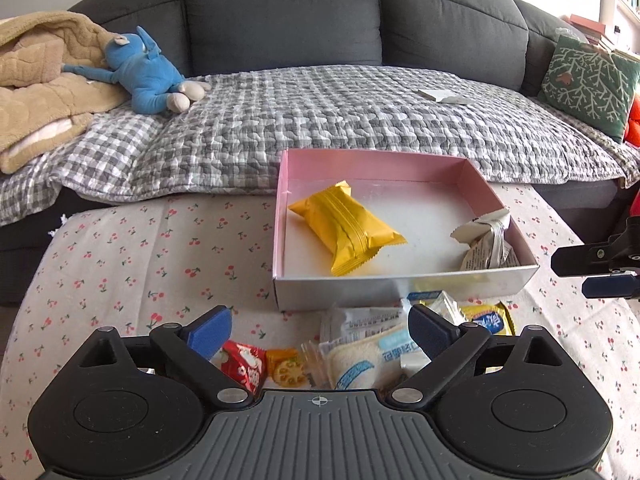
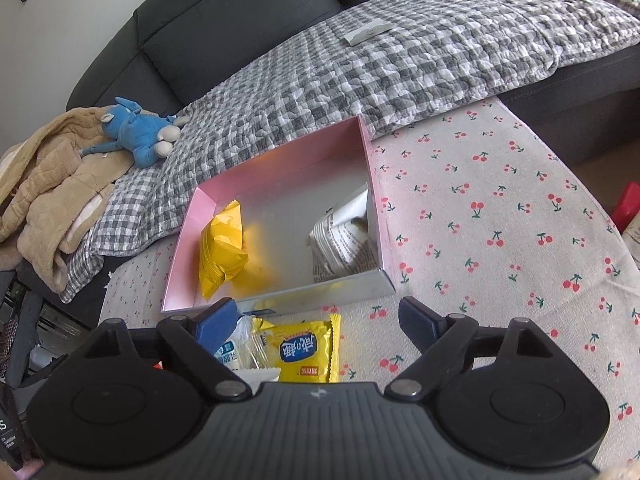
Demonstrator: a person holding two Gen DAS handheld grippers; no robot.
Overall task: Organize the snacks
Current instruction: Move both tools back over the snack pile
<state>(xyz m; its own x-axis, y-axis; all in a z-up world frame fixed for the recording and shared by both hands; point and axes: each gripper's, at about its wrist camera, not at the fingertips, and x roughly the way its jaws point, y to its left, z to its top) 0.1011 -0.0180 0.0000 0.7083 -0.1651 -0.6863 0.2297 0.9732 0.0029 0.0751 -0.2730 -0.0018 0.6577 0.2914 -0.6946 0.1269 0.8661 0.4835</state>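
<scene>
A pink-walled cardboard box (image 1: 404, 280) sits on the desk (image 1: 132, 264), which is covered in a cherry-print cloth, with the box's far edge against a grey sofa (image 1: 280, 12) draped in a checked quilt (image 1: 320, 120). Inside the box, a yellow snack packet (image 1: 344, 230) lies toward the left side and a white printed wrapper (image 1: 486, 244) is tucked into the near right corner. In front of the box, a loose pile of snacks rests on the cloth: a red packet (image 1: 246, 362), an orange one with a lemon-slice picture (image 1: 286, 368), a white and blue packet (image 1: 360, 362) and a yellow packet with blue lettering (image 2: 306, 350). The left tool (image 1: 318, 334) hangs over this pile with its jaws spread wide, gripping nothing. The right tool (image 2: 316, 322) is likewise released, poised above the yellow lettered packet just short of the box's near wall. A blue plush toy (image 1: 146, 70) lies on the sofa beside a tan blanket (image 1: 40, 80)
</scene>
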